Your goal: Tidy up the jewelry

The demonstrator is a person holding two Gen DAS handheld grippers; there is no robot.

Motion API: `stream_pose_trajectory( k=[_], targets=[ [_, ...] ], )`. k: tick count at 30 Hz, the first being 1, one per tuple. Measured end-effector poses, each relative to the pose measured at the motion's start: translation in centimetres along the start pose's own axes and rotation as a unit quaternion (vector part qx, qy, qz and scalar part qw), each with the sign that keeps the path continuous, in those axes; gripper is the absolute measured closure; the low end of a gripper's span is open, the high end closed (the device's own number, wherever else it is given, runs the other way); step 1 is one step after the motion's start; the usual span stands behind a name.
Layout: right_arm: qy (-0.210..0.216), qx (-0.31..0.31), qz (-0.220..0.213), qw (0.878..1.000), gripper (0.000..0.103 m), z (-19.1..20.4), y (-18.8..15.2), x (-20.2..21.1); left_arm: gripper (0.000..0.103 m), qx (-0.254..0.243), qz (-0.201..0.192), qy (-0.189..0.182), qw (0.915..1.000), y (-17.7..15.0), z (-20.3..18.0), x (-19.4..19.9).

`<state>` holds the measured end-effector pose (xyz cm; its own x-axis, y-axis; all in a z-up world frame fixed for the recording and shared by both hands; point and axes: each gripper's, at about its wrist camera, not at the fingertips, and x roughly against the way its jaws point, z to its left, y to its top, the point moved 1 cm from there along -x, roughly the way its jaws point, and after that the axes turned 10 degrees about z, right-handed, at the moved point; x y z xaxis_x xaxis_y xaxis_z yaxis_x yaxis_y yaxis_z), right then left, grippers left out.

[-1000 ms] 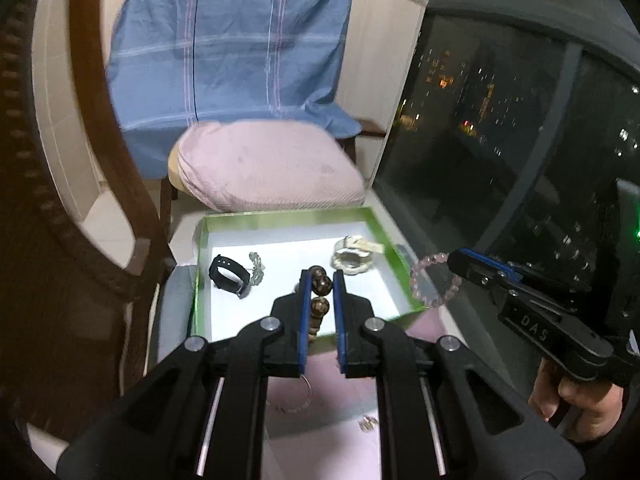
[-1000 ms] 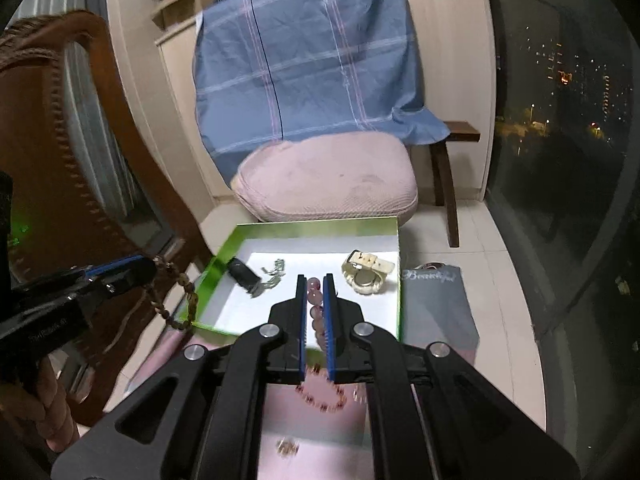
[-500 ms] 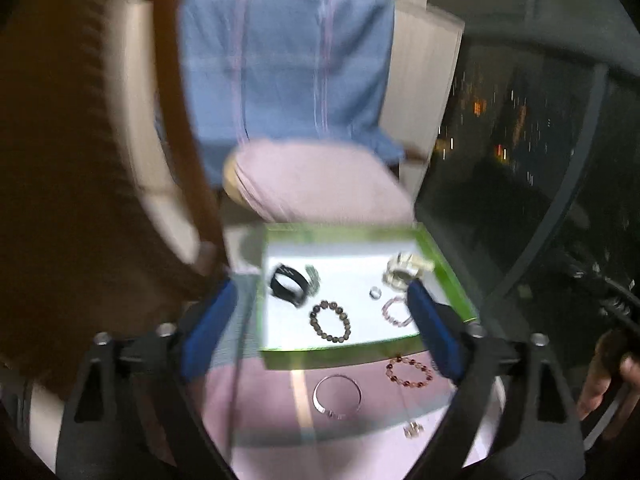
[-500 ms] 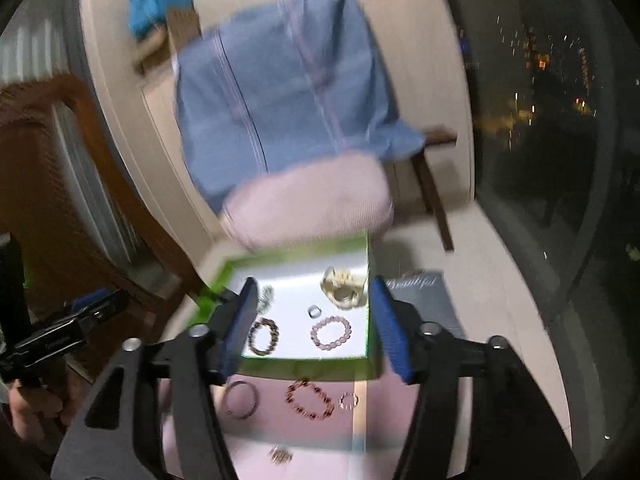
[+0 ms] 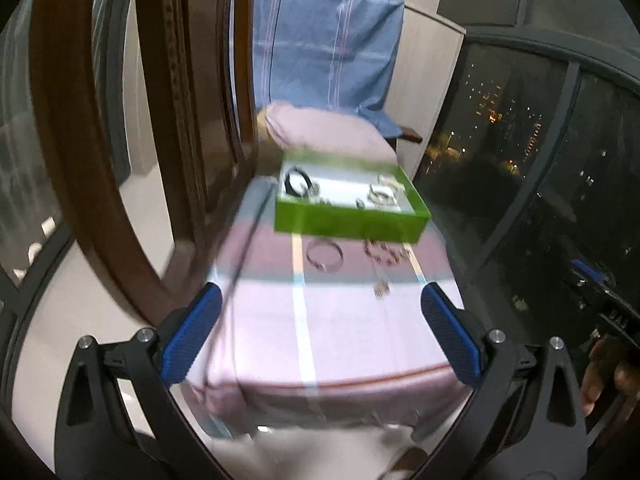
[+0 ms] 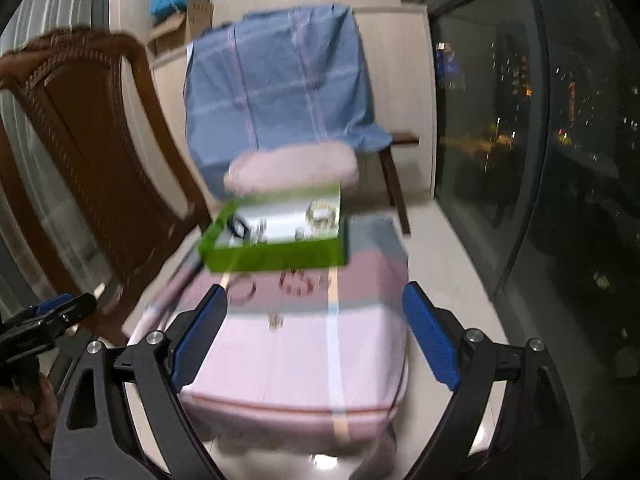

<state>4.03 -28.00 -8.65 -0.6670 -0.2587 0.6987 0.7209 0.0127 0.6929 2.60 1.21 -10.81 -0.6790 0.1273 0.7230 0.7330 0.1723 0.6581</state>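
A green tray (image 5: 352, 224) (image 6: 280, 258) with a white floor sits at the far end of a pink-covered stool (image 5: 320, 332) (image 6: 296, 356). It holds a black band (image 5: 296, 182), a pale watch (image 6: 322, 214) and several small pieces. On the cloth in front of the tray lie a silver bangle (image 5: 325, 255) (image 6: 241, 291), a dark red bead bracelet (image 5: 382, 252) (image 6: 296, 282) and a small earring (image 5: 381, 289) (image 6: 275, 320). My left gripper (image 5: 320, 336) and right gripper (image 6: 316, 340) are both wide open, empty, and well back from the stool's near edge.
A brown wooden chair back (image 5: 120, 120) (image 6: 80, 152) stands at the left. A pink cushion (image 6: 292, 170) and a blue plaid cloth (image 5: 324, 44) are behind the tray. Dark window glass (image 5: 540, 140) runs along the right.
A second ago each gripper was shut on a bead bracelet over the tray. Both opened, the bracelets now lie in the tray, and both grippers pulled back and lower.
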Motion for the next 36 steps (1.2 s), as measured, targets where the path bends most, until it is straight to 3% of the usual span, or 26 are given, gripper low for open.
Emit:
stream_pose_trajectory(
  k=[18, 36],
  targets=[
    [0.005, 0.007, -0.001, 1.000, 0.016, 1.5, -2.2, 2.9, 0.004, -0.036, -0.012, 0.002, 0.9993, -1.7, -2.6, 2.4],
    [0.009, -0.006, 0.018, 1.000, 0.016, 0.4, -2.2, 0.8, 0.004, -0.055, 0.021, 0.007, 0.9983, -1.4, -3.9, -1.0]
  ],
)
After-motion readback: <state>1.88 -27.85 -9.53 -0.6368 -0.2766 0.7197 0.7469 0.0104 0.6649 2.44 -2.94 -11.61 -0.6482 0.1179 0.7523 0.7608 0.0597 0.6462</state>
